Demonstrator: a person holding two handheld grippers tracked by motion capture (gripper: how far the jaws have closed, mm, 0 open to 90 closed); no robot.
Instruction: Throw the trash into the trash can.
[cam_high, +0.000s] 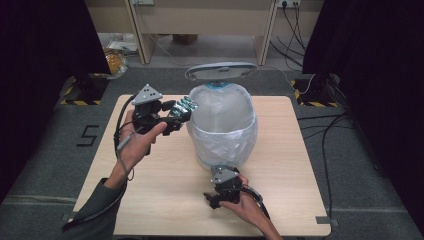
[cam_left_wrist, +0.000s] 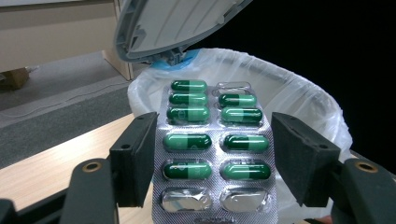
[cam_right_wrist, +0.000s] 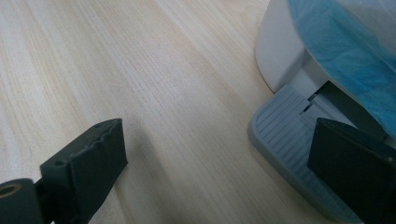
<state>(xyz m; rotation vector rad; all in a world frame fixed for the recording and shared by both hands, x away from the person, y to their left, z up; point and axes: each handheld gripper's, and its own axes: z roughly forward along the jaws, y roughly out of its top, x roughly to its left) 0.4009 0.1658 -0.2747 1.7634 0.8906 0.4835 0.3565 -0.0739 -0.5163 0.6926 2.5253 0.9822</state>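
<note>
Clamping a blister pack (cam_left_wrist: 215, 154) of green capsules by its two long edges, the left claw (cam_high: 176, 114) holds it level just beside the rim of the white pedal bin (cam_high: 222, 125), whose lid (cam_high: 221, 71) stands raised above the clear liner. Near the bin's foot, the right claw (cam_right_wrist: 224, 163) rests low on the worktop (cam_high: 165, 190), jaws apart, one over the grey pedal (cam_right_wrist: 285, 130).
</note>
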